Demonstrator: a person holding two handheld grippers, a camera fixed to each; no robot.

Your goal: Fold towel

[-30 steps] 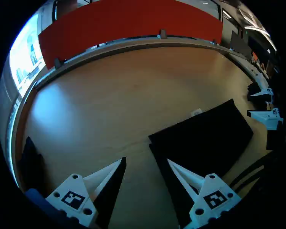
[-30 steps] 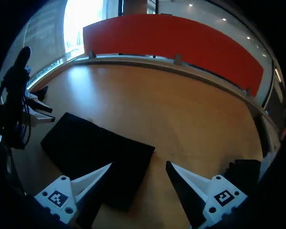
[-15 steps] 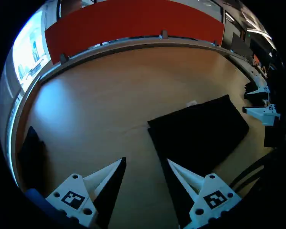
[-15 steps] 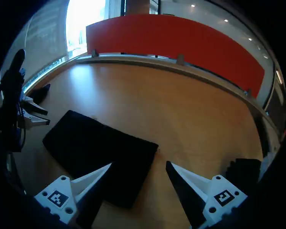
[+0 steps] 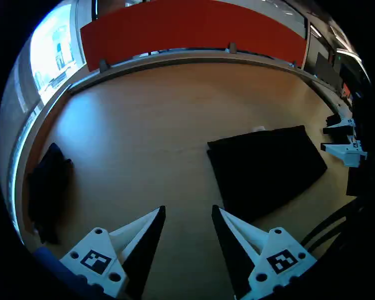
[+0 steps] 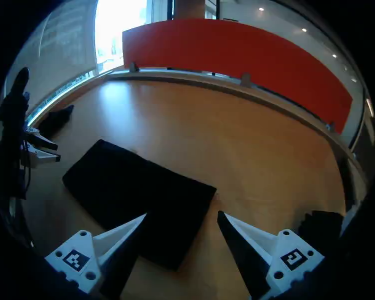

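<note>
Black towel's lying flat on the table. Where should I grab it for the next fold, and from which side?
Pinch the black towel at the corner of its short edge nearest the right gripper, coming in low from the near side. It lies flat on the table, so probably only its edges offer a lip; that gripper is open and close by.

You have a light wooden table (image 5: 137,125) before you. A black towel (image 5: 267,165) lies flat on it, folded into a rectangle. Beyond the towel a red divider panel (image 5: 187,25) edges the table. Well apart from the towel, a crumpled dark cloth (image 5: 47,190) lies near the table's rim.
</note>
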